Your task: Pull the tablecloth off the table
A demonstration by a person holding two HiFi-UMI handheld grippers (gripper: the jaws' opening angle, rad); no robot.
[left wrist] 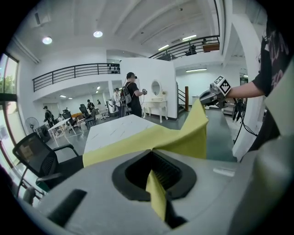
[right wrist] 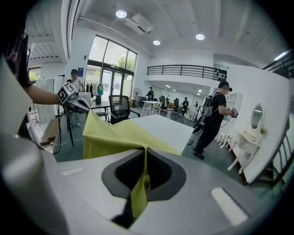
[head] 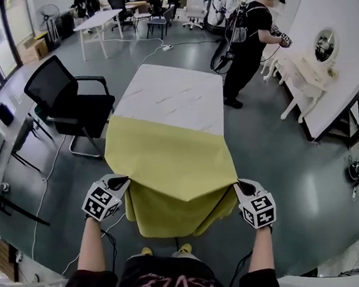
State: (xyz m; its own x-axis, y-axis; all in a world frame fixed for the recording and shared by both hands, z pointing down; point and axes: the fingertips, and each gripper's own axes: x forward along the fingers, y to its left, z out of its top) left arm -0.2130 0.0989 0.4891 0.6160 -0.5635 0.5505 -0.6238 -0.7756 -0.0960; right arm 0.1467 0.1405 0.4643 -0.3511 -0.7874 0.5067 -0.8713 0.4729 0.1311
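A yellow tablecloth covers only the near half of a white marble-patterned table; its front part hangs slack between my hands. My left gripper is shut on the cloth's near left corner, and a pinched yellow fold runs between its jaws. Shut on the near right corner is my right gripper, with a yellow strip clamped between its jaws. In the left gripper view the right gripper holds the cloth up at the far side. In the right gripper view the left gripper does the same.
A black office chair stands left of the table. A person in black stands at the table's far right beside a white dresser. Cables cross the floor at left. More tables and chairs fill the far end.
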